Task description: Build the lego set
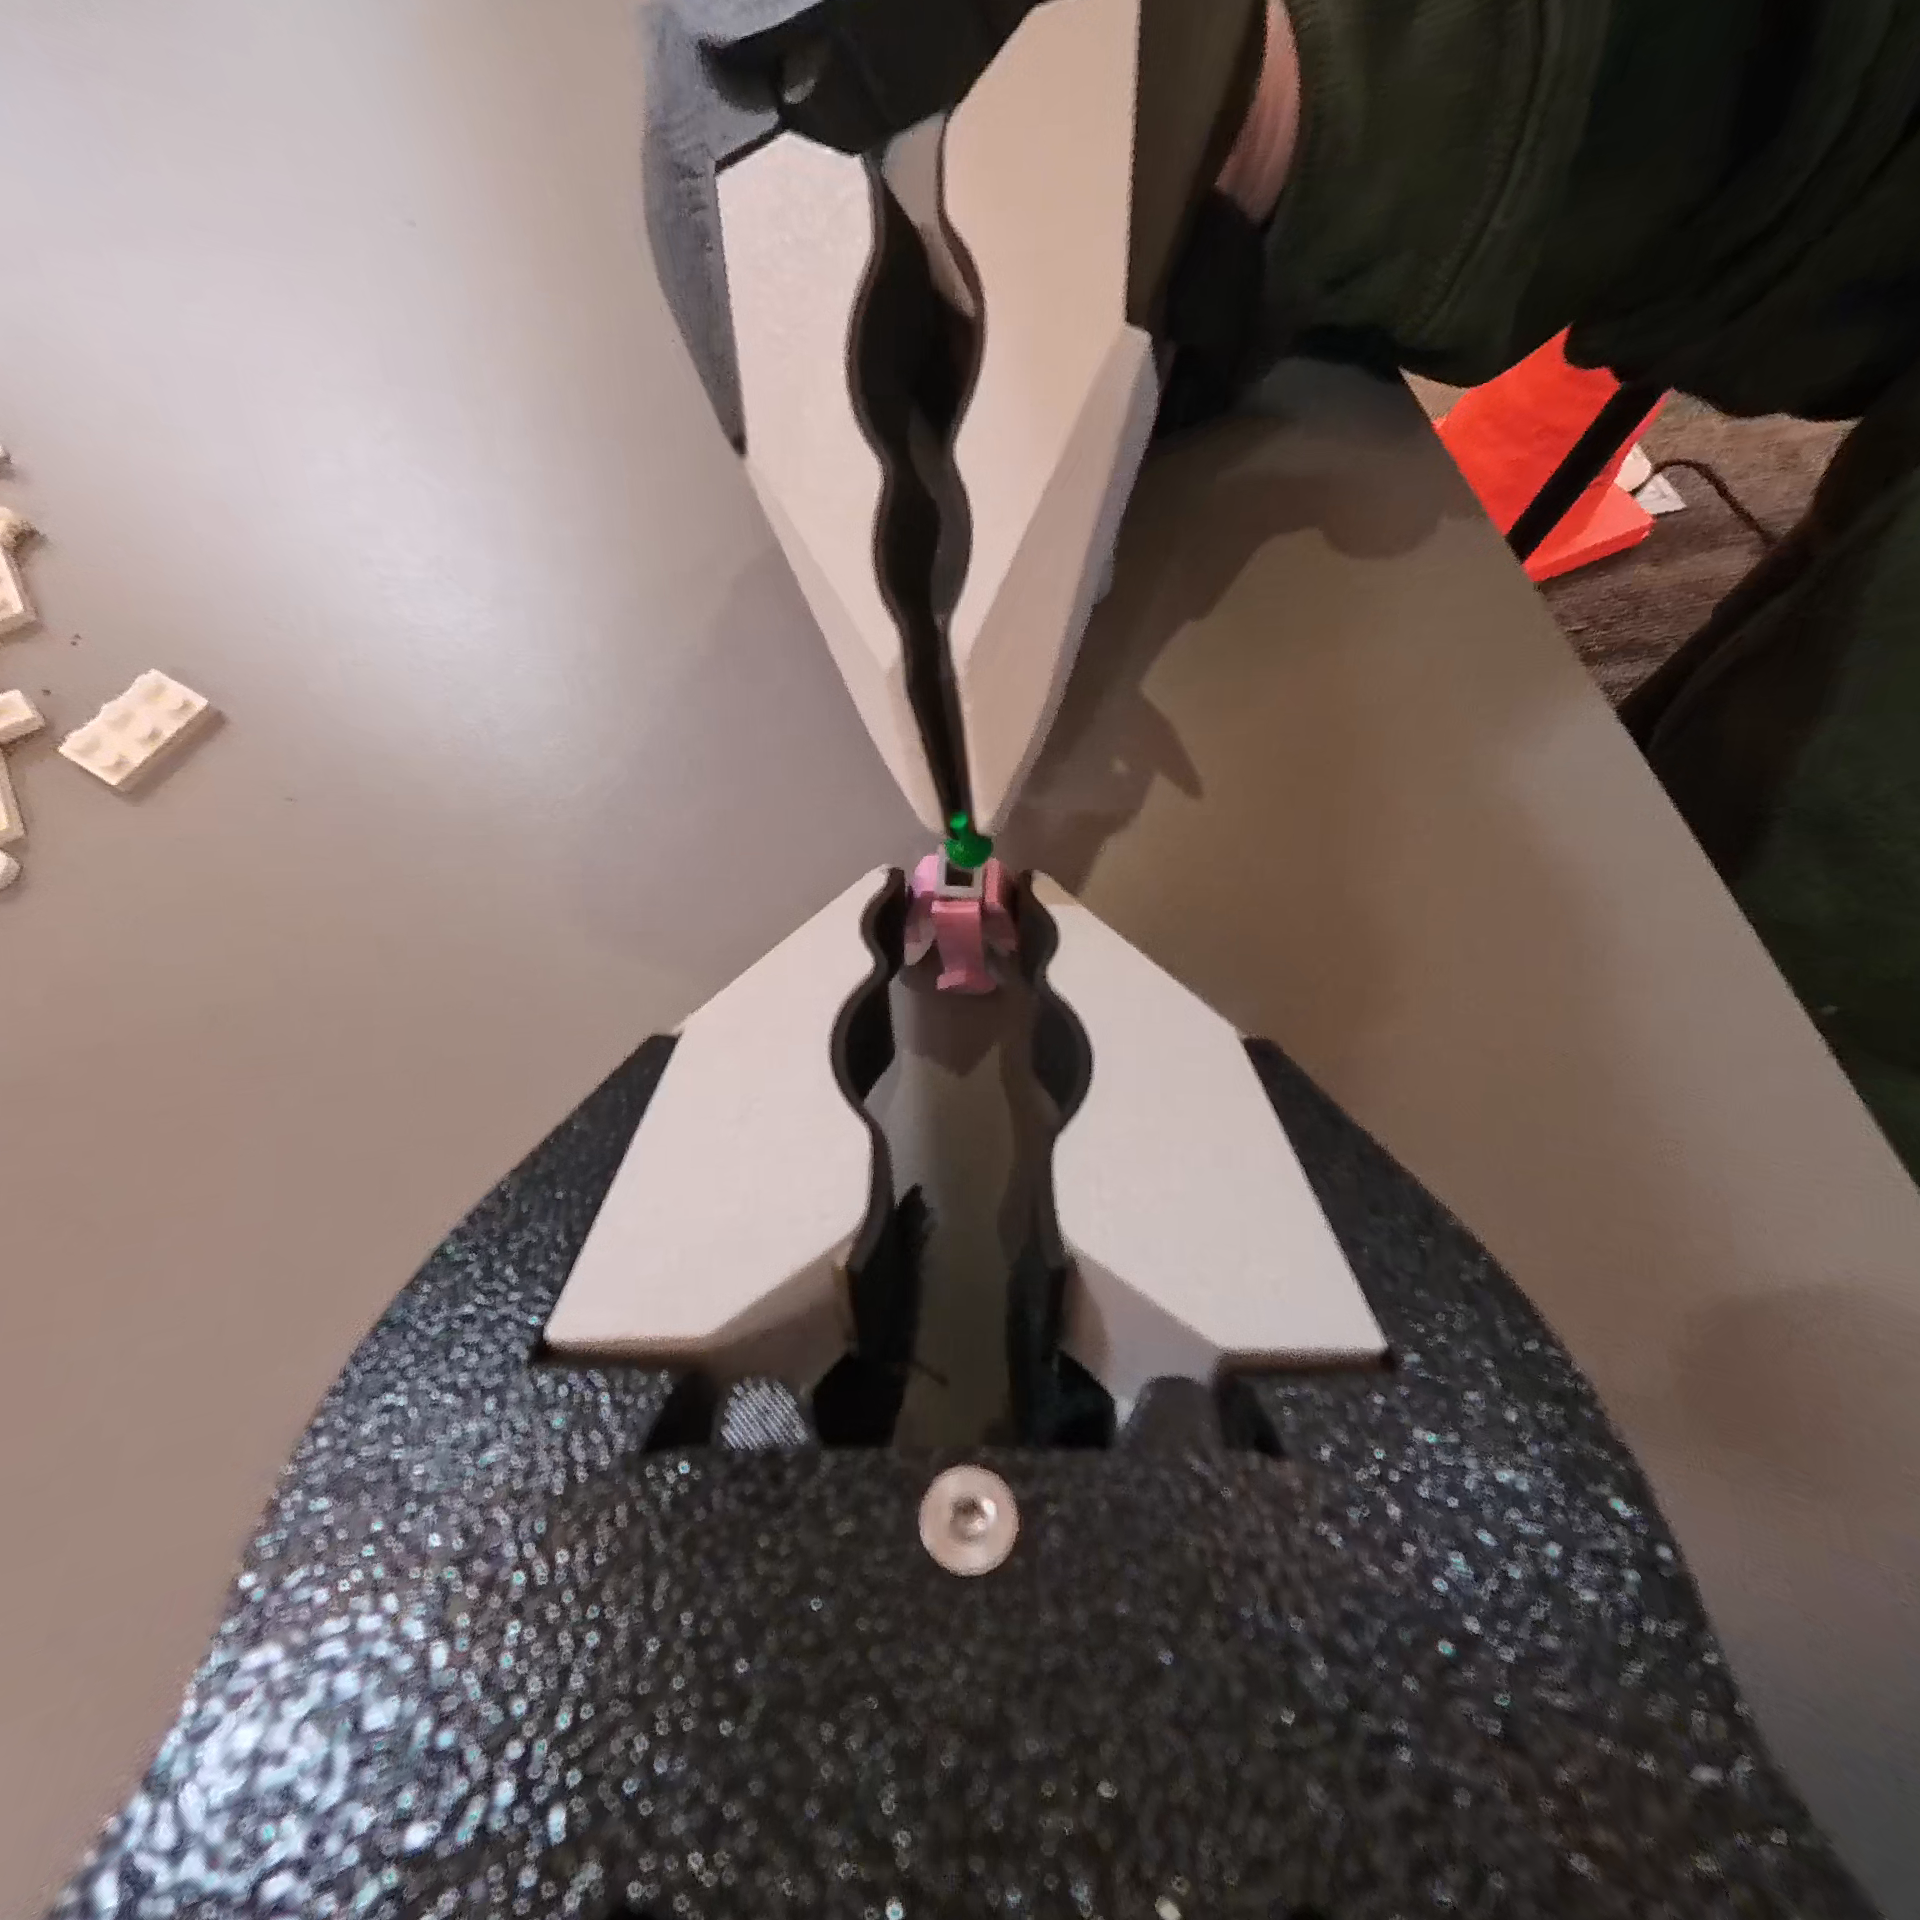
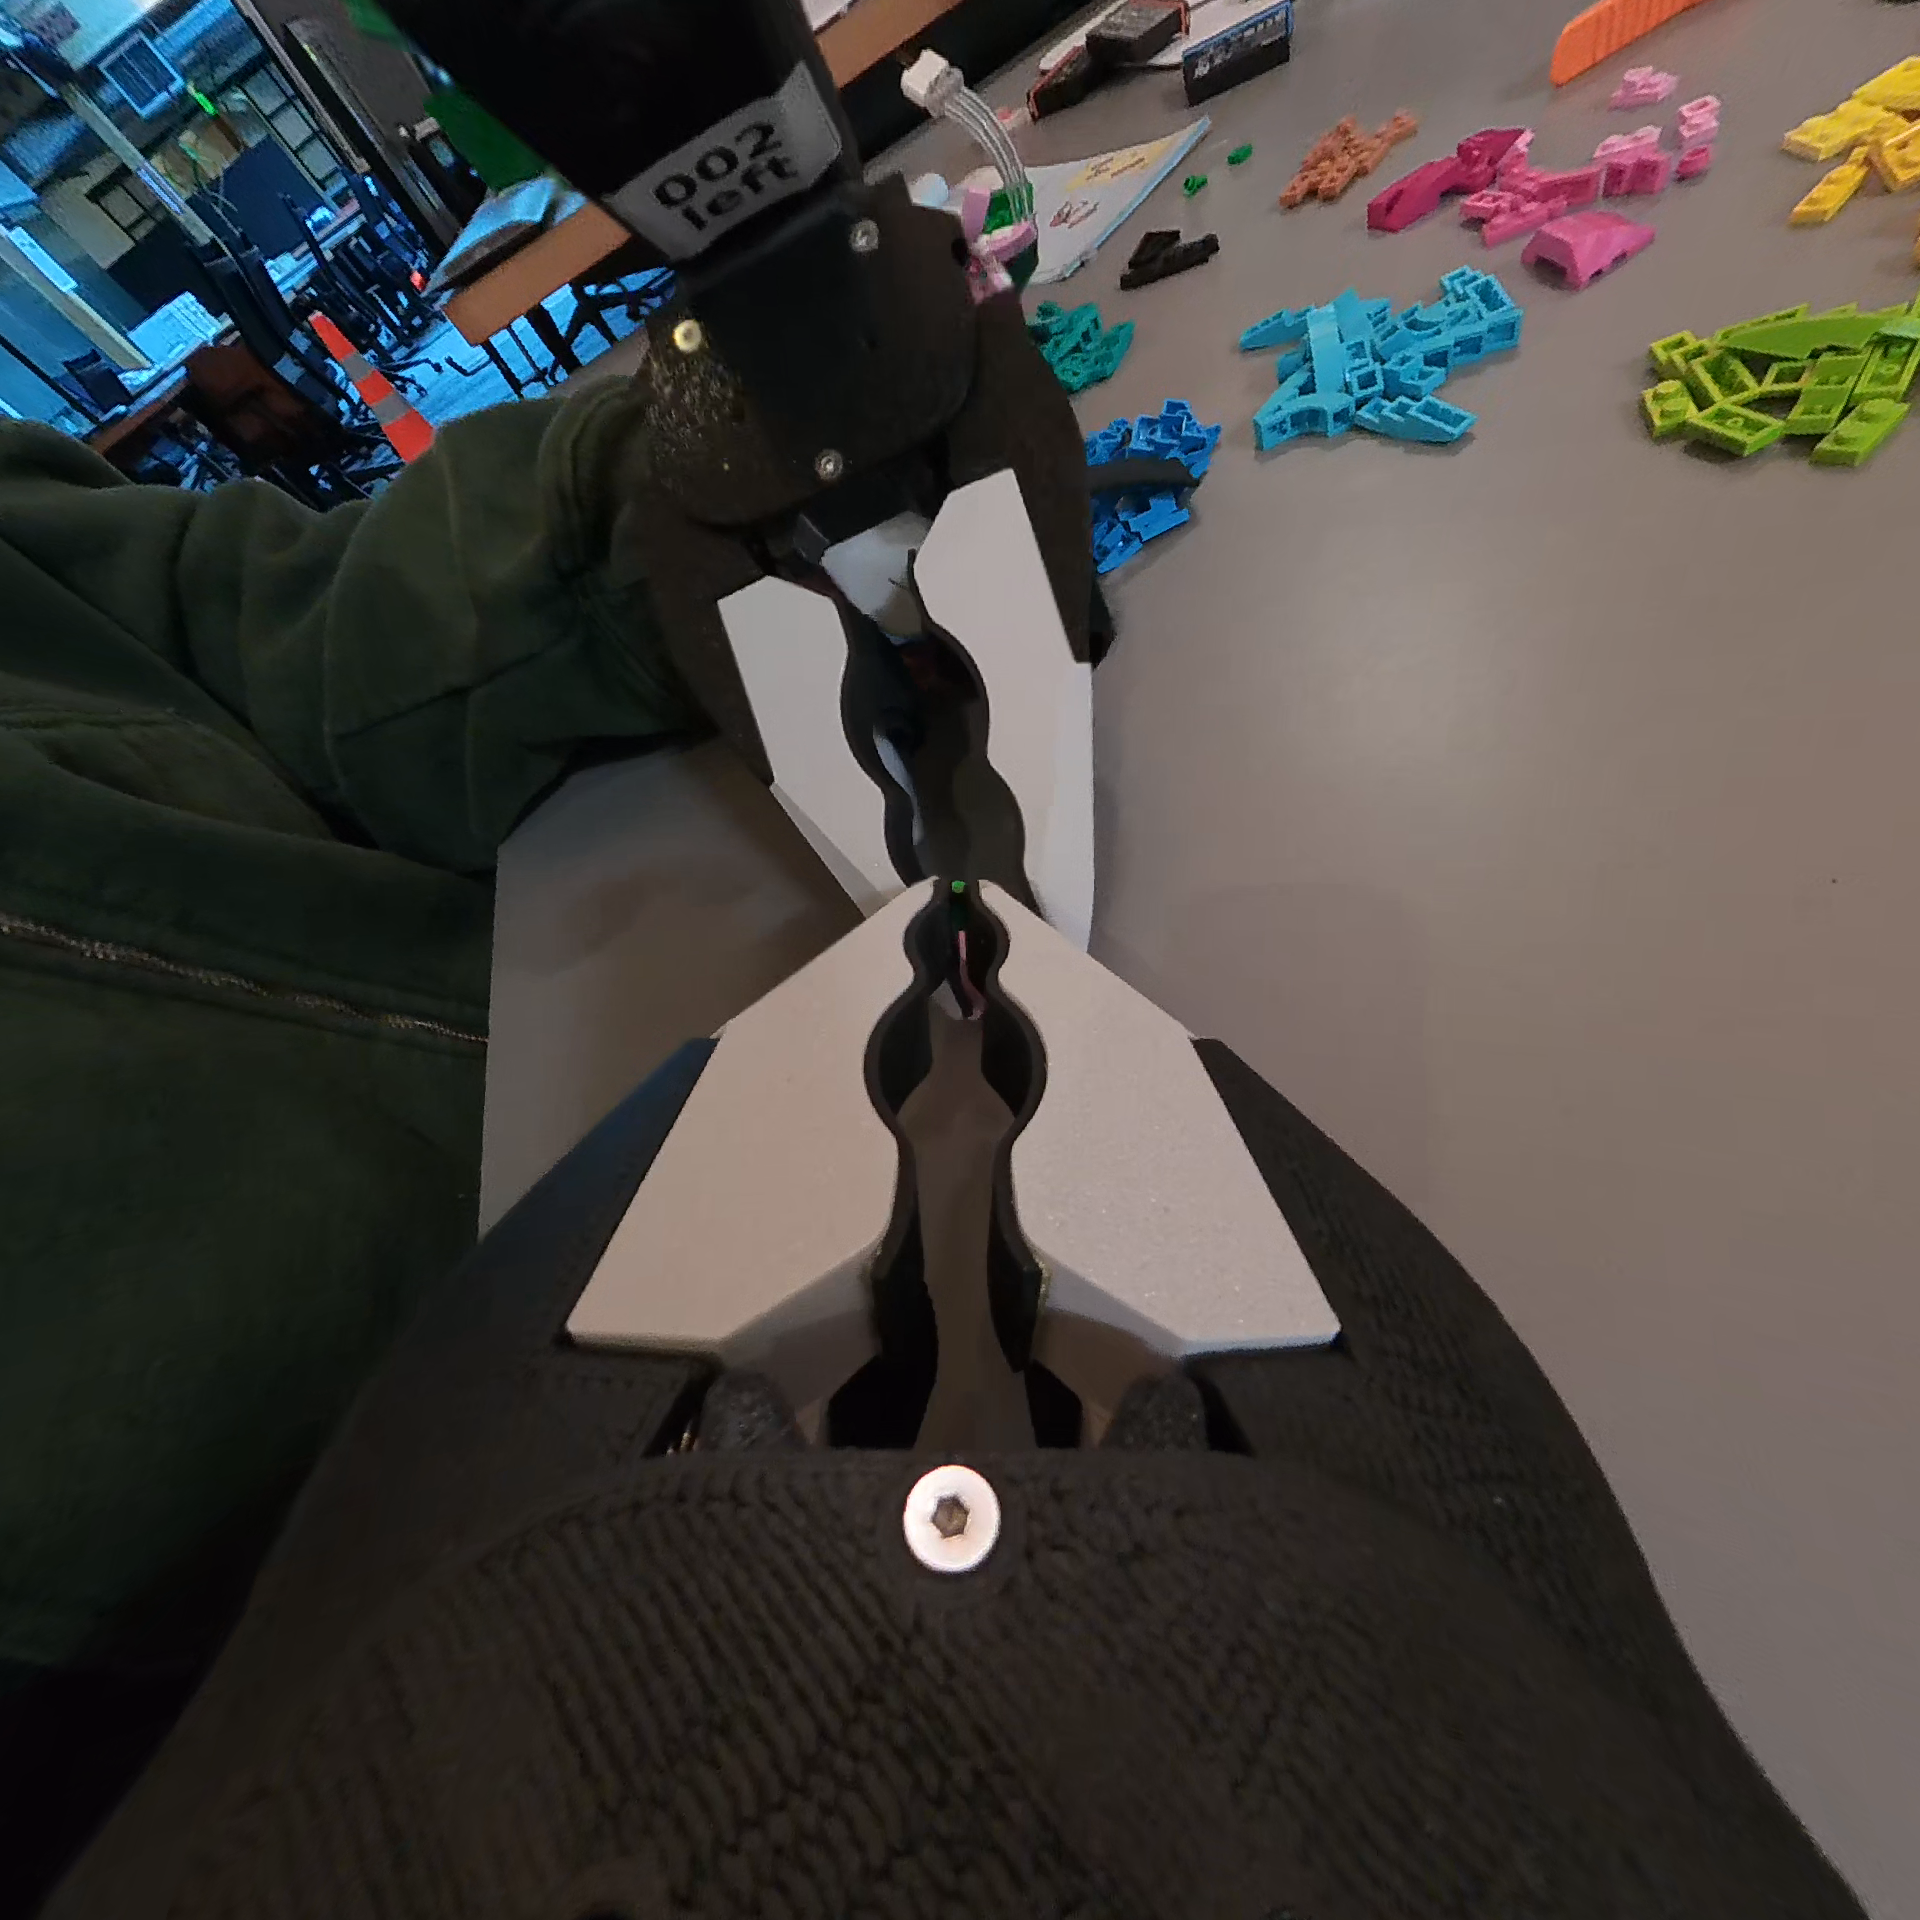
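Note:
In the left wrist view my left gripper [image 1: 956, 896] is shut on a small pink Lego assembly [image 1: 958, 935] with a pale square piece on top, held above the grey table [image 1: 416, 416]. My right gripper [image 1: 962, 823] comes in from above, tip to tip, shut on a tiny green piece [image 1: 964, 840] that touches the top of the pink assembly. In the right wrist view my right gripper [image 2: 958, 896] pinches the green piece [image 2: 957, 886]. The pink assembly [image 2: 971, 961] shows through the gap. The left gripper's fingers [image 2: 1039, 675] rise behind it.
White bricks [image 1: 135, 727] lie at the table's left. Piles of blue [image 2: 1382, 364], lime [image 2: 1787, 384], magenta [image 2: 1538, 197] and yellow bricks [image 2: 1860, 145] and a booklet [image 2: 1112, 177] lie at the far right. The table edge [image 1: 1558, 623] is close by. A dark green sleeve [image 2: 260, 727] is at the left. My left and right fingertips are right by each other.

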